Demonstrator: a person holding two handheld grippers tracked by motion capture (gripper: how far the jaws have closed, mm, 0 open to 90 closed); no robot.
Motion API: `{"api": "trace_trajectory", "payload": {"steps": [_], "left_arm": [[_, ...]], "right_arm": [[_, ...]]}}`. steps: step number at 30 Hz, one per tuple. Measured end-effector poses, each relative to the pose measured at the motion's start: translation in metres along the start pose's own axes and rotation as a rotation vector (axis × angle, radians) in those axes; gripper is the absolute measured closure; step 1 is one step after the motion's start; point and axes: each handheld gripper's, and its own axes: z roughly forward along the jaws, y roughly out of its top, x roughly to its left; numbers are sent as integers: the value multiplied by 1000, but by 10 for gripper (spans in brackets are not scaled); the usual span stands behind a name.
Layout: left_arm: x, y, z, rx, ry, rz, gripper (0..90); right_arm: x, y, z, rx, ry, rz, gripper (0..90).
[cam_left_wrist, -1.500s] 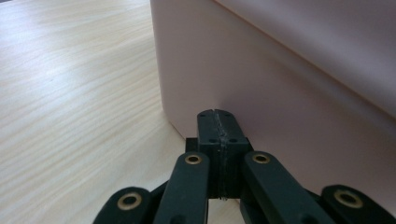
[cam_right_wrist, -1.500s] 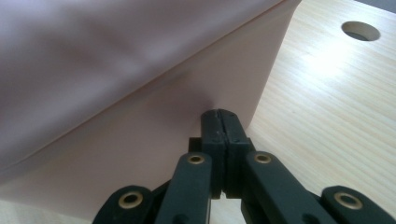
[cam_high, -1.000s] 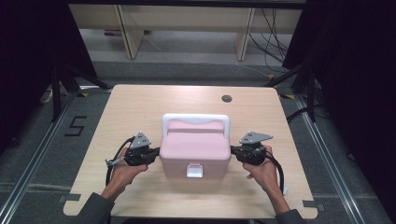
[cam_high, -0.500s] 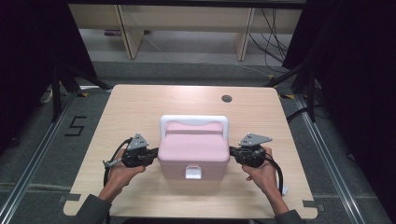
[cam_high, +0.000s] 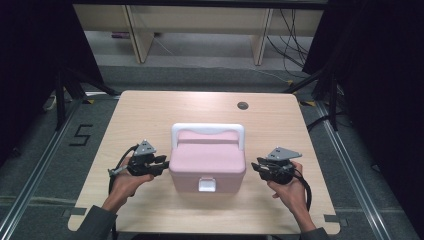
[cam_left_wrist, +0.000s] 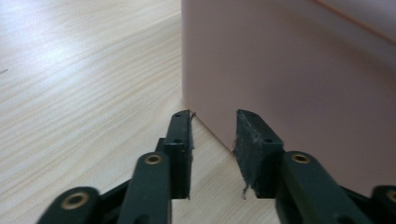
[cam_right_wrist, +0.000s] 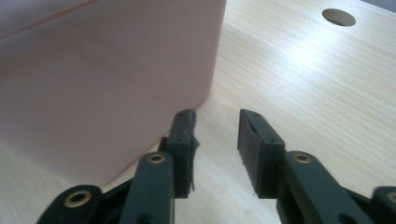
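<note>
Clearly the pink box (cam_high: 207, 167) is rigid, smooth-sided and bulky; both tools, left (cam_high: 161, 164) and right (cam_high: 256, 167), gape narrowly, empty; its white handle (cam_high: 207, 128) looks the surest hold

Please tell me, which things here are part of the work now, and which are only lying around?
In use: pink box with white handle and white latch; left gripper; right gripper, both open beside it.

Lying around: cable hole in the table; floor cables.
</note>
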Motion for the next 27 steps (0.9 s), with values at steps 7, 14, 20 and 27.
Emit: {"api": "trace_trajectory", "payload": {"steps": [7,14,20,27], "left_arm": [[2,1,-3,11,15,-2,496],[5,4,-8,31,3,-6,429],[8,9,-16,38,24,5,384],[12,12,-23,51,19,11,352]], "right_arm": [[6,-7,-5,10,-36,60,490],[10,-16,-13,6,-53,82,443],[14,-21,-16,9,-65,53,422],[16,-26,-20,0,-67,63,411]]}}
